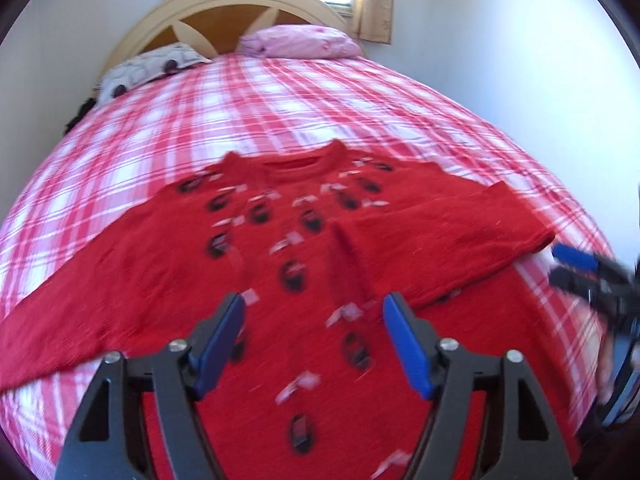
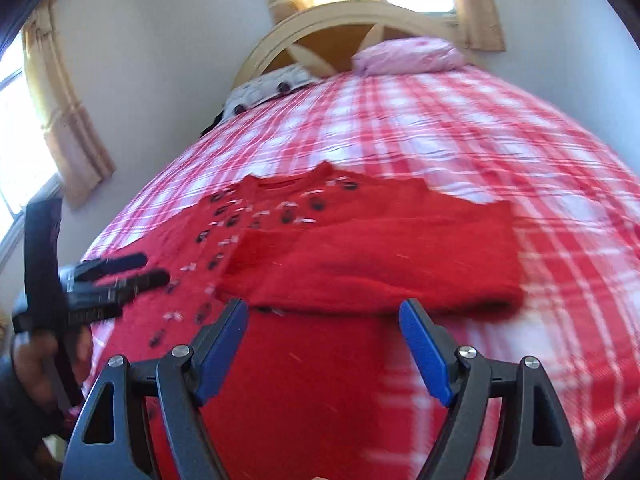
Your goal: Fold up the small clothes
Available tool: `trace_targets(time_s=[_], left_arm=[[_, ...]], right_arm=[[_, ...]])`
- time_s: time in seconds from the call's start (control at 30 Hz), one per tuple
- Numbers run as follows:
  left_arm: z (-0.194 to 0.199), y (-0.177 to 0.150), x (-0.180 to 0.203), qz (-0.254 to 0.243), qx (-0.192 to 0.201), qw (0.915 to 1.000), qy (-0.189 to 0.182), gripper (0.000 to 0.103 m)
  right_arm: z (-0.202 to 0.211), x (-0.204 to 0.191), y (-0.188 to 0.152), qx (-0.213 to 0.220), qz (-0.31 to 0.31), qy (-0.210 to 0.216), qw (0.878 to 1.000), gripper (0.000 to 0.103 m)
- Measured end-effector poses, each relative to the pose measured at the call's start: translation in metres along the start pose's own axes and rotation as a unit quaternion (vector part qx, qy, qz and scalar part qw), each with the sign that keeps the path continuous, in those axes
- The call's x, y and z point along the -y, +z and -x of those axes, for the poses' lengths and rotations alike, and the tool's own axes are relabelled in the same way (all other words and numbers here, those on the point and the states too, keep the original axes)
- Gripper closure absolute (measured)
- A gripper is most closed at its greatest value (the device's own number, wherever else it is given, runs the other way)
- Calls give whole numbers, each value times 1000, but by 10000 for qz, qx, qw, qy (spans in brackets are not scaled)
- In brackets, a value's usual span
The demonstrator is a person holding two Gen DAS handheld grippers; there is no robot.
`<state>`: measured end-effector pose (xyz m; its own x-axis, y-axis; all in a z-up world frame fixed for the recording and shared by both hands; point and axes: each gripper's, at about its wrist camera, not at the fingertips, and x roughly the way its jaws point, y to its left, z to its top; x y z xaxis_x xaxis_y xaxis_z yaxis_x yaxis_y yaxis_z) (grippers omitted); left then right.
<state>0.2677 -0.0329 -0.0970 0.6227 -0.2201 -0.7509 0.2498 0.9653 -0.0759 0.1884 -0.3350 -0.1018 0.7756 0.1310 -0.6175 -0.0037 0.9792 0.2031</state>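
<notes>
A red knitted sweater (image 1: 168, 248) with dark oval and white patches lies flat on the plaid bed, neck toward the headboard. Its right sleeve (image 1: 448, 236) is folded across the chest; the left sleeve stretches out to the left. My left gripper (image 1: 314, 304) hovers over the sweater's lower front, jaws apart, nothing between them. It also shows in the right wrist view at the left (image 2: 154, 268). My right gripper (image 2: 324, 310) stands open above the hem, just below the folded sleeve (image 2: 380, 264), holding nothing. In the left wrist view it appears at the right edge (image 1: 560, 264).
The bed carries a red-and-white plaid cover (image 1: 280, 100). A pink pillow (image 1: 300, 42) and a patterned pillow (image 1: 148, 66) lie by the arched headboard (image 1: 224, 4). White walls close in on both sides. A hand (image 2: 28, 360) grips the left tool.
</notes>
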Motion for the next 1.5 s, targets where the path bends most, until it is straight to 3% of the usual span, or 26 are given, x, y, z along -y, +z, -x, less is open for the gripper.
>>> trace_targets(time_s=[0.1, 0.3, 0.37, 0.43, 0.57, 0.6, 0.63, 0.7, 0.73, 0.9, 1.1, 1.5], left_arm=[[-23, 14, 19, -14, -104, 9999, -12, 38], [-70, 23, 32, 465, -522, 9973, -217, 62], [-81, 21, 35, 534, -676, 9962, -156, 61], [-83, 17, 34, 661, -633, 9958, -43, 52], [-82, 12, 28, 882, -556, 9944, -192, 53], [-80, 13, 29, 811, -540, 9951, -180, 57], [-77, 14, 30, 726, -490, 9961, -116, 71], [-75, 18, 33, 589, -410, 9974, 12, 89], [-74, 20, 33, 559, -389, 9976, -89, 92], [-47, 35, 18, 632, -22, 9971, -432, 94], [-18, 58, -17, 765, 380, 9960, -279, 94], [0, 21, -97, 1446, -78, 9894, -59, 94]], right_arm=[[15, 15, -13, 259, -70, -95, 9996, 24], [19, 14, -18, 441, 102, -74, 9989, 24], [19, 13, -18, 479, 128, -56, 9988, 24], [21, 14, -22, 507, 93, -41, 9987, 24], [21, 16, -24, 567, -32, -34, 9984, 24], [22, 17, -24, 597, -42, -49, 9982, 24], [22, 17, -24, 628, -49, -80, 9980, 24], [22, 18, -25, 667, -68, -125, 9977, 24], [23, 18, -26, 671, -78, -137, 9976, 24], [19, 22, -29, 652, -144, -184, 9976, 24], [16, 20, -31, 623, -73, -168, 9979, 24], [5, 12, -38, 394, 136, -71, 9991, 24]])
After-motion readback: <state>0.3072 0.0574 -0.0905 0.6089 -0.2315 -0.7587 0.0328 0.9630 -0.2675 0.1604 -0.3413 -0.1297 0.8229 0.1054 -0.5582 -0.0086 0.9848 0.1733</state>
